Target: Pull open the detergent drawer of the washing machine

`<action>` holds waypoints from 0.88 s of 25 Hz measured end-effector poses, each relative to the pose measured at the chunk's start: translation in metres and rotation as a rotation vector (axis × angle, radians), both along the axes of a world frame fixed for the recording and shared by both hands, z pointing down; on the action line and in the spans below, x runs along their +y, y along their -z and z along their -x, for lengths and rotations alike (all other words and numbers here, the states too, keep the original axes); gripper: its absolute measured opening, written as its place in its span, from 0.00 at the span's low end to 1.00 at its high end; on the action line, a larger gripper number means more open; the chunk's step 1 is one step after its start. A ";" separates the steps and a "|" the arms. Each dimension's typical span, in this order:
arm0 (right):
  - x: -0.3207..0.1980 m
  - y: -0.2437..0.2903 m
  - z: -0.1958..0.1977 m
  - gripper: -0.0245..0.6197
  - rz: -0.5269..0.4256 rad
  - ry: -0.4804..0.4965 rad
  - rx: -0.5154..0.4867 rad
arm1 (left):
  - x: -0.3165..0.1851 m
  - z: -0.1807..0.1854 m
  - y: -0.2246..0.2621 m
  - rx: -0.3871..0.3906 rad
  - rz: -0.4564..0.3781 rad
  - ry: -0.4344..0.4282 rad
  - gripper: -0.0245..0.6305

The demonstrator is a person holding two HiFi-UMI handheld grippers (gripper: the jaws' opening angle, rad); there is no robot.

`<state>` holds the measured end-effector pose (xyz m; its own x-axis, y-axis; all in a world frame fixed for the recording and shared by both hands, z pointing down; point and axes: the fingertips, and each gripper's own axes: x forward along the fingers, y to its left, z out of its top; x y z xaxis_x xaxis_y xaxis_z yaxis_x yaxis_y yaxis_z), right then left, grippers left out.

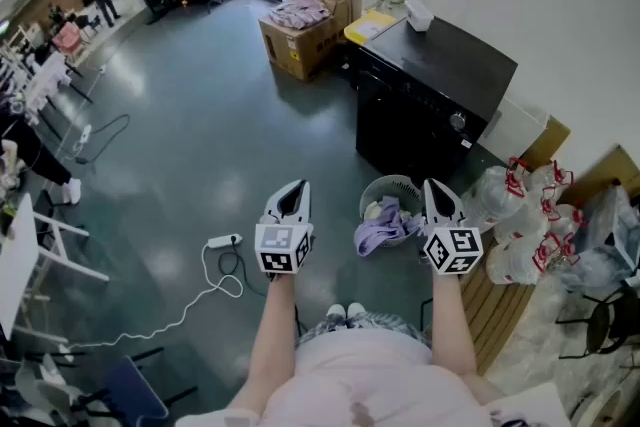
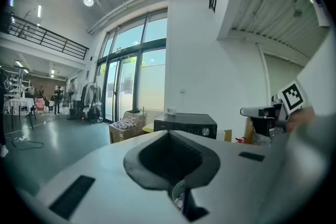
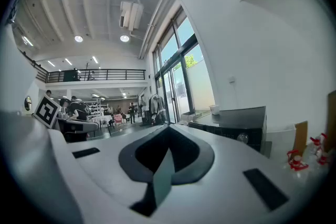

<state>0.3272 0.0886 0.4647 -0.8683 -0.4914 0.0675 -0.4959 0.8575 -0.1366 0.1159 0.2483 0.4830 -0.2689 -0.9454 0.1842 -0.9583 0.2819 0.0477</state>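
Jaws: both pairs are pressed together with nothing between them. The left gripper (image 1: pixel 292 190) and the right gripper (image 1: pixel 438 190) are held side by side in front of the person, apart from each other, tips toward the far end of the room.

The washing machine (image 1: pixel 432 85) is a black cabinet against the white wall at far right, well beyond both grippers. A round knob (image 1: pixel 458 121) marks its control strip. The detergent drawer itself is too small to pick out in any view. Nothing juts from the front, so it is judged shut.

A basket (image 1: pixel 393 181) with a lilac cloth (image 1: pixel 380 233) draped over its rim stands on the floor between the right gripper and the machine front. A cardboard box (image 1: pixel 300 40) sits to the machine's far left, and tied plastic bags (image 1: pixel 520 215) lie to its near right.

Progress: no part of the task appears done. Neither gripper touches the machine. What is left is the approach past the basket, spreading one pair of jaws, closing them on the drawer front, and the outward pull.
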 end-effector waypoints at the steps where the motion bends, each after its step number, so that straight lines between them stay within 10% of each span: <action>1: 0.000 0.000 0.000 0.06 0.000 -0.001 0.000 | 0.000 0.000 0.000 -0.001 0.001 0.000 0.08; 22: 0.004 -0.005 -0.002 0.06 0.003 0.001 0.010 | -0.005 -0.002 -0.003 0.000 -0.001 -0.007 0.08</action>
<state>0.3297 0.0924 0.4699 -0.8683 -0.4900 0.0778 -0.4961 0.8579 -0.1339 0.1180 0.2437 0.4858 -0.2623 -0.9474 0.1833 -0.9602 0.2750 0.0478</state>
